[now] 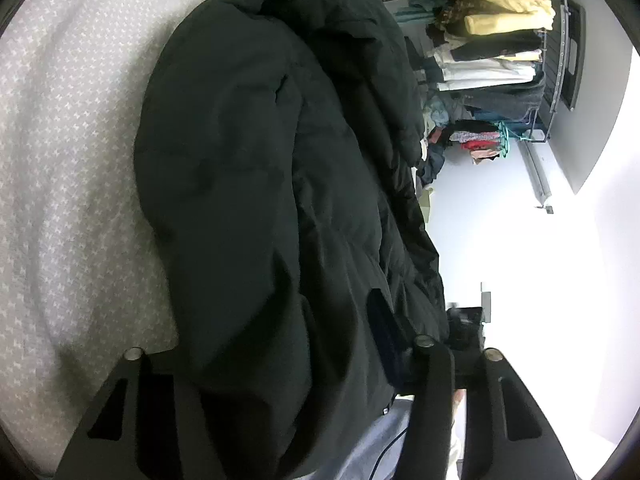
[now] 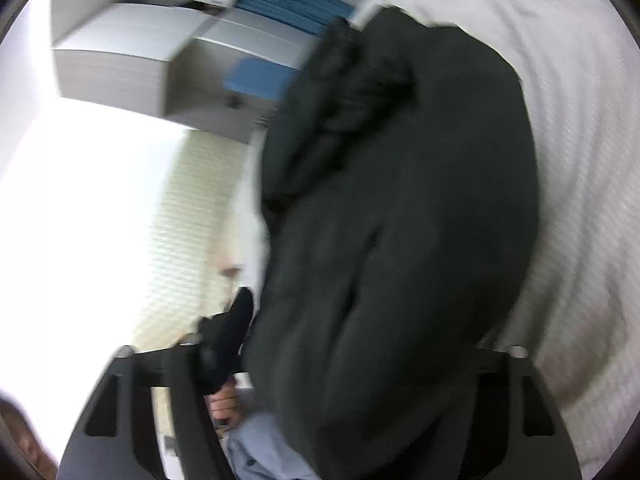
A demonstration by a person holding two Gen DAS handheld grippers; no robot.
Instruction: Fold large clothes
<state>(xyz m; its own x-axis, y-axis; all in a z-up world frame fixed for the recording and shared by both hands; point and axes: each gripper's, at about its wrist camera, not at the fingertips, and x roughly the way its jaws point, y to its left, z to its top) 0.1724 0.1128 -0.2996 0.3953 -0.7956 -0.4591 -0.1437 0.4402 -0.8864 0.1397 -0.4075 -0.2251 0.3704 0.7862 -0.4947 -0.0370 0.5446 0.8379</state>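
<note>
So from my end, the big dark puffer jacket [image 1: 280, 184] is bunched up on the bed [image 1: 68, 152], which has a white patterned cover, and it fills most of both wrist views. My left gripper [image 1: 312, 360] has its jaws spread wide, with the near end of the jacket bulging up between the two fingers, so it's straddling the fabric rather than pinching it. Same deal on the right gripper [image 2: 320, 356]: jaws spread, jacket bulk sitting between them, though that view is pretty blurry. Over on the far right of the left view there's a rack of folded clothes [image 1: 492, 52]. In the right view I can make out grey shelving [image 2: 132, 60] far left.
</note>
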